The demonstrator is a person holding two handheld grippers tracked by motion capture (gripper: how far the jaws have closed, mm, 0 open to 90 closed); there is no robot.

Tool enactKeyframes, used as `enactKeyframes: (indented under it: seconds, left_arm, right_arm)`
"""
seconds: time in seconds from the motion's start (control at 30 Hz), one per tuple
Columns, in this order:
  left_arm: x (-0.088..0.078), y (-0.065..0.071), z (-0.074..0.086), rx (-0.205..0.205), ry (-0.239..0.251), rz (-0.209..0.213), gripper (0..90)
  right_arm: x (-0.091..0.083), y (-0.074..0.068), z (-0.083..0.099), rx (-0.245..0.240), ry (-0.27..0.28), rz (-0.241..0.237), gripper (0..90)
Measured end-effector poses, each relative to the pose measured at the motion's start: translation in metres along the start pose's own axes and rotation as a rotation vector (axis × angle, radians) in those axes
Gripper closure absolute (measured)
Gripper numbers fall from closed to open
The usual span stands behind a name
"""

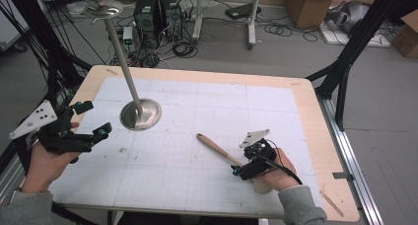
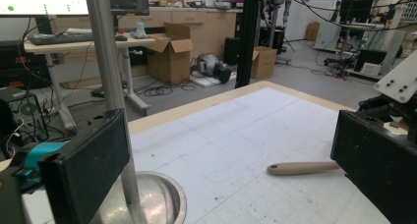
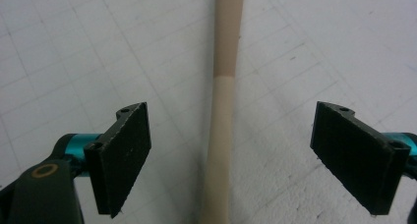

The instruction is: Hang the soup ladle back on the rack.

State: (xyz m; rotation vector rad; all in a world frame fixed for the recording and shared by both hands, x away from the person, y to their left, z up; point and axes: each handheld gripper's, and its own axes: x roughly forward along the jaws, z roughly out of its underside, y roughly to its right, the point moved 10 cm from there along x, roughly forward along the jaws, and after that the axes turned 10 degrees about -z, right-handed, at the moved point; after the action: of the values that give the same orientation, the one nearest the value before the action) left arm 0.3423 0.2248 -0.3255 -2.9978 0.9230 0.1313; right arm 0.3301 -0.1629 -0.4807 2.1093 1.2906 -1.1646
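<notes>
A wooden utensil (image 1: 216,148) lies on the white gridded mat, its long handle pointing up-left. My right gripper (image 1: 240,168) is low over it, and its jaws stand open on either side of the handle (image 3: 221,111), with clear gaps between pads and wood. The utensil's other end is hidden under my right hand. My left gripper (image 1: 97,119) hovers open at the table's left edge and holds nothing. Between its jaws (image 2: 231,175) it looks across the mat at the utensil (image 2: 302,168).
A metal stand with a round dished base (image 1: 141,114) and a slanting pole topped by a small dish (image 1: 103,8) stands on the mat just right of my left gripper. The wooden table rim (image 1: 315,136) borders the mat. Boxes, computers and cables lie on the floor beyond.
</notes>
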Motion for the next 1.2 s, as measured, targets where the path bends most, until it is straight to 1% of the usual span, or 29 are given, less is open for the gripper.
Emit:
enactKeyframes:
  seconds: [0.07,0.13,0.23,0.27,0.33,0.37,0.47,0.5,0.6,0.63,0.7,0.77,0.87,0.93,1.03,1.2]
  left_arm:
    - [-0.001,-0.001,0.0,-0.003,0.001,-0.004,1.9]
    - [-0.003,-0.002,0.0,-0.005,0.003,-0.007,1.9]
    - [-0.004,-0.003,0.0,-0.003,0.002,-0.01,1.9]
    - [-0.005,-0.003,0.0,-0.003,0.002,-0.011,1.9]
    - [-0.006,-0.003,0.0,-0.003,0.003,-0.012,1.9]
    - [-0.007,-0.003,0.0,-0.004,0.004,-0.013,1.9]
    - [-0.009,-0.005,-0.001,-0.006,0.006,-0.018,1.9]
    - [-0.009,-0.005,0.0,-0.005,0.005,-0.018,1.9]
    - [-0.01,-0.005,0.0,-0.007,0.004,-0.02,1.9]
    - [-0.01,-0.005,0.0,-0.006,0.003,-0.021,1.9]
    - [-0.011,-0.006,0.0,-0.007,0.004,-0.023,1.9]
    - [-0.012,-0.007,0.0,-0.008,0.006,-0.025,1.9]
    - [-0.014,-0.008,0.0,-0.008,0.007,-0.029,1.9]
    - [-0.015,-0.008,0.0,-0.009,0.007,-0.031,1.9]
    - [-0.015,-0.008,-0.001,-0.009,0.008,-0.031,1.9]
    - [-0.016,-0.009,-0.001,-0.011,0.01,-0.032,1.9]
  right_arm:
    - [0.004,0.0,0.002,0.007,-0.033,0.0,16.4]
    - [0.007,0.0,0.005,0.01,-0.069,-0.008,20.2]
    - [0.011,0.0,0.009,0.015,-0.109,-0.014,25.7]
    - [0.011,0.0,0.01,0.017,-0.118,-0.012,28.7]
    - [0.011,0.002,0.008,0.012,-0.118,0.004,34.8]
    - [0.011,0.002,0.008,0.011,-0.122,0.006,36.2]
    - [0.012,0.003,0.008,0.018,-0.133,0.004,39.2]
    - [0.014,0.003,0.009,0.028,-0.143,0.003,39.7]
    - [0.018,0.004,0.013,0.035,-0.182,0.006,41.6]
    - [0.019,0.003,0.014,0.036,-0.188,-0.001,42.5]
    - [0.021,0.004,0.015,0.041,-0.205,0.001,43.9]
    - [0.022,0.002,0.017,0.046,-0.215,-0.015,45.4]
    - [0.022,0.001,0.019,0.058,-0.227,-0.027,48.9]
    - [0.022,0.002,0.019,0.066,-0.231,-0.024,51.2]
    - [0.022,0.001,0.02,0.091,-0.233,-0.04,56.4]
    - [0.02,-0.001,0.022,0.121,-0.235,-0.05,64.3]
